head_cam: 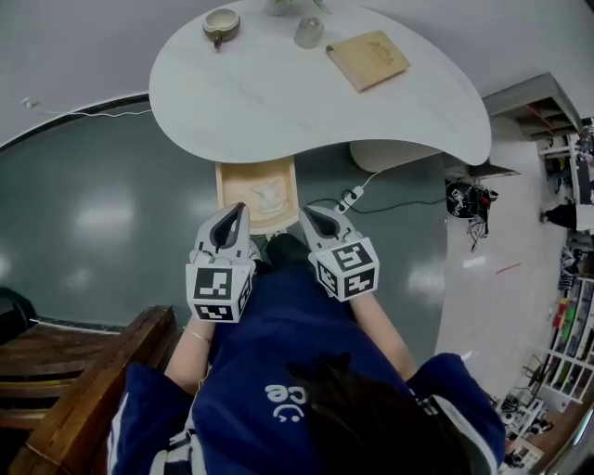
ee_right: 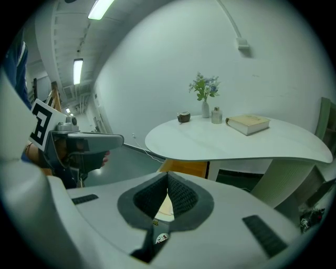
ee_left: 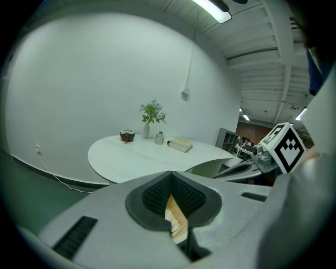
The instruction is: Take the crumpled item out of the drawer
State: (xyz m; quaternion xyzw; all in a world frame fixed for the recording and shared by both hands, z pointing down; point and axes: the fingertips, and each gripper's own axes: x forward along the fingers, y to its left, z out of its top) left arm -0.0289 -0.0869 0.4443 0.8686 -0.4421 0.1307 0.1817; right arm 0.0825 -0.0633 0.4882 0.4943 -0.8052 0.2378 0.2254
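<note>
A wooden drawer (head_cam: 224,189) stands pulled out from under the white table (head_cam: 278,93). A pale crumpled item (head_cam: 267,193) lies inside it. My left gripper (head_cam: 239,210) hovers just short of the drawer's front left corner, jaws together and empty. At the front right corner my right gripper (head_cam: 304,214) is also shut with nothing in it. In the left gripper view the fingertips (ee_left: 170,176) meet, and a sliver of the drawer (ee_left: 176,218) shows behind them. The right gripper view shows its closed tips (ee_right: 168,178) aimed under the table, with the drawer front (ee_right: 186,168) ahead.
On the table stand a small bowl (head_cam: 221,23), a glass jar (head_cam: 308,32) and a book (head_cam: 368,59). A power strip (head_cam: 351,198) with its cable lies on the floor right of the drawer. A wooden bench (head_cam: 56,371) is at lower left.
</note>
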